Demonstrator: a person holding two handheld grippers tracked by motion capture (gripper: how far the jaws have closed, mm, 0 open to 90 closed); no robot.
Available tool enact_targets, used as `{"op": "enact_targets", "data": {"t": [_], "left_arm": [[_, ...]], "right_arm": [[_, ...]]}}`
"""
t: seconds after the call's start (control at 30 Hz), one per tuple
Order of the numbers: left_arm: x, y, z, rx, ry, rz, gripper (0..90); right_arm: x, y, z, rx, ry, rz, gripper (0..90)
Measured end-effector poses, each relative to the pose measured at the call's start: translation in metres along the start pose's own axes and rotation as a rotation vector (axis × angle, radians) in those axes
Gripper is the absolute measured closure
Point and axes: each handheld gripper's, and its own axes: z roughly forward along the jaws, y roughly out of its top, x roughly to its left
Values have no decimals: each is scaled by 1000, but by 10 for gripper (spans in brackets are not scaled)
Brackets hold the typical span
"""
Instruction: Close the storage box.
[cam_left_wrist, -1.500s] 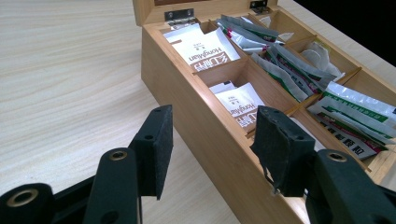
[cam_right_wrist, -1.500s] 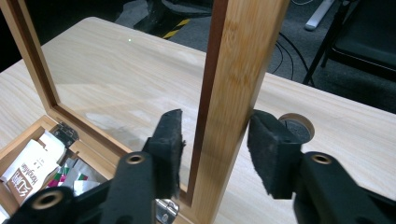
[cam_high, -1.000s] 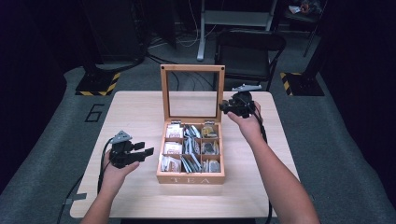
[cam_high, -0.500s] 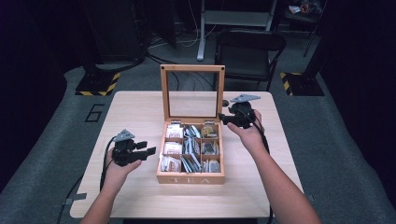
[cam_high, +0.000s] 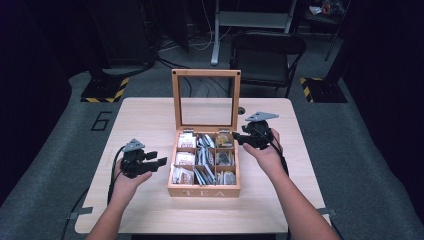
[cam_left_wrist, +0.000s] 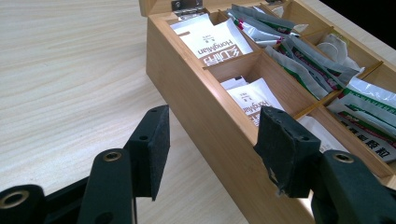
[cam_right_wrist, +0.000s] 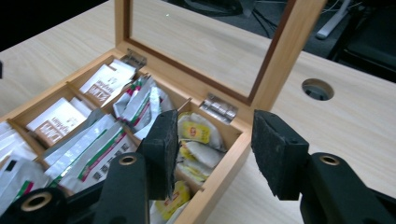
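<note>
Pale wooden table (cam_high: 150, 120) carries an open tea box (cam_high: 203, 189). Right gripper (cam_high: 239, 138), jaws half open, empty and just closing, is poised over yellow tea bags (cam_right_wrist: 198, 133); a downward reach is needed. Left gripper (cam_high: 152, 160) is held half open, empty, beside the box.

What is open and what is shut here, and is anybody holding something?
Tea box: open, compartments filled with tea bags.
Lid: raised upright on its hinges.
Left gripper: open, empty, beside the box's wall.
Right gripper: open, empty, jaws just closing a little, over the box's back corner with the yellow tea bags.
</note>
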Motion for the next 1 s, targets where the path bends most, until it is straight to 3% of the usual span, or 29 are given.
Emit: {"op": "enact_targets", "data": {"t": [0.5,0.8,1.0], "left_arm": [[0,-1,1,10,1,12,444],[1,-1,1,8,2,2,441],[3,-2,0,5,7,-2,439]], "right_arm": [[17,-20,0,9,29,-30,549],[42,-34,1,14,67,-70,560],[52,-37,1,10,90,-57,559]]}}
